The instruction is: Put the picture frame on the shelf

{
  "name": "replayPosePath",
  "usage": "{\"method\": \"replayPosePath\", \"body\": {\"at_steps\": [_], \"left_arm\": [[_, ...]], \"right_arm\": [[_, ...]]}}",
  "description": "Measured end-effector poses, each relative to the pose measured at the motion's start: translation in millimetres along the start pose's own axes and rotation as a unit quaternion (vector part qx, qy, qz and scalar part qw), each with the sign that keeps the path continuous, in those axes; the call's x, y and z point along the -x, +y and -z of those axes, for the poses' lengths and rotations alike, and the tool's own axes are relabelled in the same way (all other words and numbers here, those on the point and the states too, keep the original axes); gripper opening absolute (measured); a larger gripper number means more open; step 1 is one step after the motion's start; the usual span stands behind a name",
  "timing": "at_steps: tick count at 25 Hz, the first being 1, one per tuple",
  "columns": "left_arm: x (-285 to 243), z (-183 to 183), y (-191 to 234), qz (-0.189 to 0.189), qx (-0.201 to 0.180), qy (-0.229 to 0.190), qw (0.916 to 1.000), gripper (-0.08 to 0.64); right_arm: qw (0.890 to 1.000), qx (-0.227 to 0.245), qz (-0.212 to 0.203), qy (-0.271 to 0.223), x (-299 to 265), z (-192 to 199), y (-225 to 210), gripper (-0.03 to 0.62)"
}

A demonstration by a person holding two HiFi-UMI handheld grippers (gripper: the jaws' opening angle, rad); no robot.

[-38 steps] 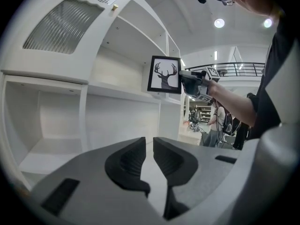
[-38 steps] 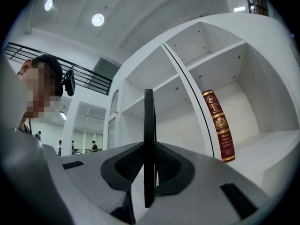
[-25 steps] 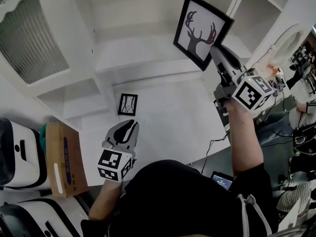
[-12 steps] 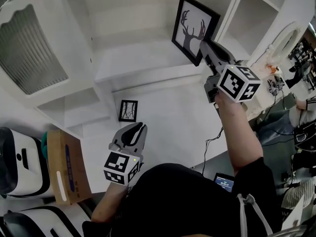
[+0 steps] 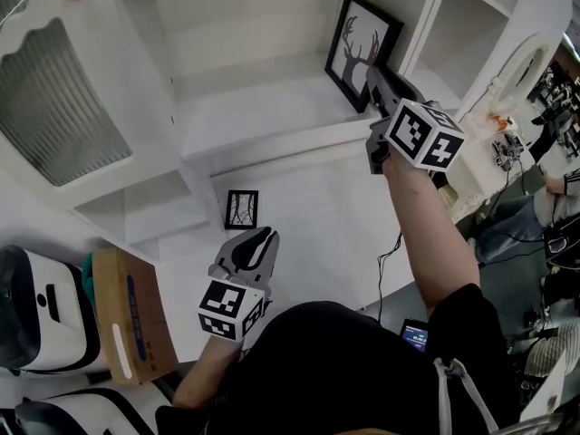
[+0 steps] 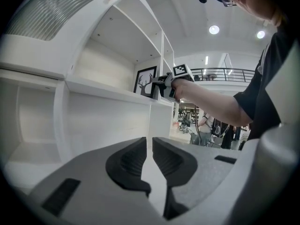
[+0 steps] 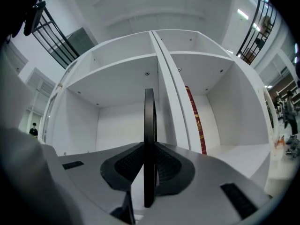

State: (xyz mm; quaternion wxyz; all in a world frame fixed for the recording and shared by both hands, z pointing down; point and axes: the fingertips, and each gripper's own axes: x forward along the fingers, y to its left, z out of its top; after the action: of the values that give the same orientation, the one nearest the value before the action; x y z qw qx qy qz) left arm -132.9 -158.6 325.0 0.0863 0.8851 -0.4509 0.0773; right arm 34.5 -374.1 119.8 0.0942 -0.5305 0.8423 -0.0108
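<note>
Black edging is framing the deer print of the picture frame [image 5: 361,48], which the right gripper [image 5: 373,69] is holding by one edge. In the right gripper view its fingers [image 7: 126,165] are clenching the thin frame from both sides. The frame is standing tilted over the right end of the white shelf [image 5: 254,107], just beside the upright divider. I cannot tell whether its bottom corner is touching the board. The left gripper [image 5: 256,240] is hanging low over the tabletop [image 5: 308,216]; its fingers are nearly together, with a thin gap, and are grasping nothing.

In my judgement the main danger is letting go too early. Gripped at one edge only, the frame could swing, slide over the front lip of the shelf and fall. It could also knock against the divider, or tip forward if it is leaning too steeply.

I am counting two picture frames, the large deer one and a small frame [image 5: 241,209] on the tabletop below. There are also two grippers and one cardboard box [image 5: 136,320].
</note>
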Motion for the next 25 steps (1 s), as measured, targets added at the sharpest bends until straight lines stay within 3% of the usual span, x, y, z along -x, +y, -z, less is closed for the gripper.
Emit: {"method": "replayPosePath", "body": {"at_steps": [16,25], "left_arm": [[0,5,-2,0.012,0.000,0.001,0.9999,0.044],[-4,7,-3,0.011,0.004,0.005,0.9999,0.044]], "right_arm": [[0.992,0.109,0.065,0.024,-12,7,0,0.072],[0.985,0.157,0.073,0.027,-8,6,-3,0.081]]}}
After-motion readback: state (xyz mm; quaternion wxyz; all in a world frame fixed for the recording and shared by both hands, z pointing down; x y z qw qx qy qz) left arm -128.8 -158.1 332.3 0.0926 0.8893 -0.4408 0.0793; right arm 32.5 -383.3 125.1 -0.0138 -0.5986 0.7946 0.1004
